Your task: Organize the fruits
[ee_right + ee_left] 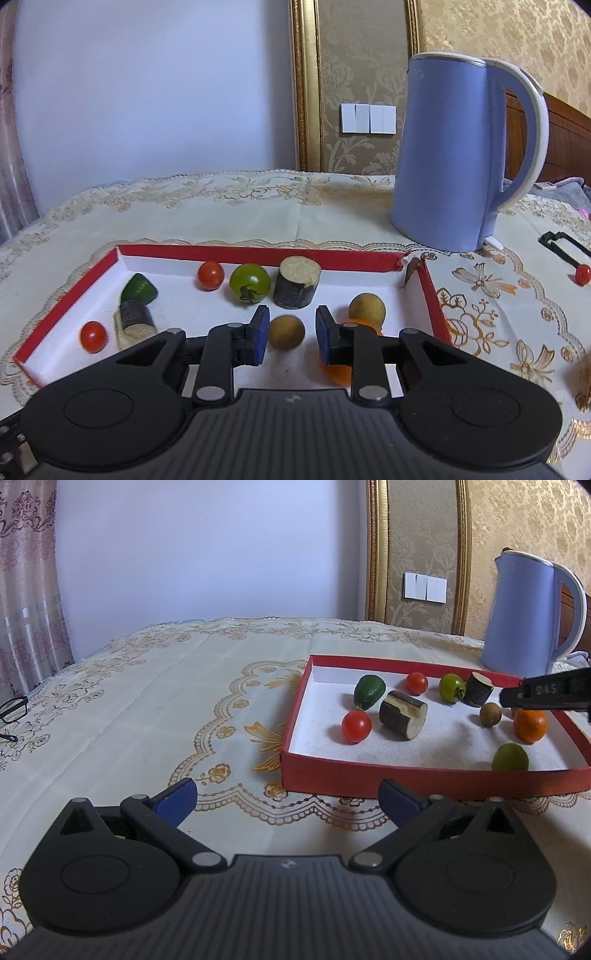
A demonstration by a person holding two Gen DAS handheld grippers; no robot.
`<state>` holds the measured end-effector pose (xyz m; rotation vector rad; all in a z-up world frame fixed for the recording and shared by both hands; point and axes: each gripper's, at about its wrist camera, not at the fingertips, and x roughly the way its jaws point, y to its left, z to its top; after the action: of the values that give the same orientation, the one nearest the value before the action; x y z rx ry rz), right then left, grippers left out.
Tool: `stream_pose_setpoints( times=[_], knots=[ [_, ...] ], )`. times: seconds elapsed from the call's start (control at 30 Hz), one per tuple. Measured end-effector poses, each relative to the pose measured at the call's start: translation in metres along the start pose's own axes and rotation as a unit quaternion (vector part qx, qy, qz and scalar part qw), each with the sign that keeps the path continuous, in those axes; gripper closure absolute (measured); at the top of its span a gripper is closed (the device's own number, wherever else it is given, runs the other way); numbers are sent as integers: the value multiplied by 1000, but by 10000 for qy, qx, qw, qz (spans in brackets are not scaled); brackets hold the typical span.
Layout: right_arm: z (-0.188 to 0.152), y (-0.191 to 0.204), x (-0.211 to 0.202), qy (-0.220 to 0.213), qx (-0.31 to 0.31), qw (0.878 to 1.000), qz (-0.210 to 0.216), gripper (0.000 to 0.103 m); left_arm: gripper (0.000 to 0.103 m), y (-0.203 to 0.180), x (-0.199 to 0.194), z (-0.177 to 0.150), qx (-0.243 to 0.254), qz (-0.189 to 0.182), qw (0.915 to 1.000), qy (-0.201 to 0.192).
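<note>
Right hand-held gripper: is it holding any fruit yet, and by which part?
Nothing is held. The right hand-held gripper is open, its fingers either side of a small brown fruit in the red tray, not closed on it.

A blue kettle (454, 155) fills my upper right. Wall switches (368, 118) sit centre. Glasses (13, 709) lie far left on my tablecloth (147, 701).

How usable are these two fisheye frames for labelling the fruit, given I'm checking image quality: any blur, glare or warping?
Left wrist view: fruit in the red tray is sharp under soft, even light with faint shadows; the table edge bows. Right wrist view: the brown fruit between the right gripper fingers is clear; the blue kettle leans from distortion; corners vignette black. No strong glare in either.
</note>
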<state>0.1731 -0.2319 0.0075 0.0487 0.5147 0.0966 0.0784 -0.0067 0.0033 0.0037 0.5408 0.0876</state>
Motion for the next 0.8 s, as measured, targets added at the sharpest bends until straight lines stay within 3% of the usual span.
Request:
stream_pose_setpoints(
  times=[0.47,0.8],
  knots=[
    [-39,10,-74,-341,-131,9985,405,73,0,0,0,0,9,-7,10000,13],
    [-64,22,-96,-360,-279,9978,490,73,0,0,0,0,5,-19,10000,27]
  ],
)
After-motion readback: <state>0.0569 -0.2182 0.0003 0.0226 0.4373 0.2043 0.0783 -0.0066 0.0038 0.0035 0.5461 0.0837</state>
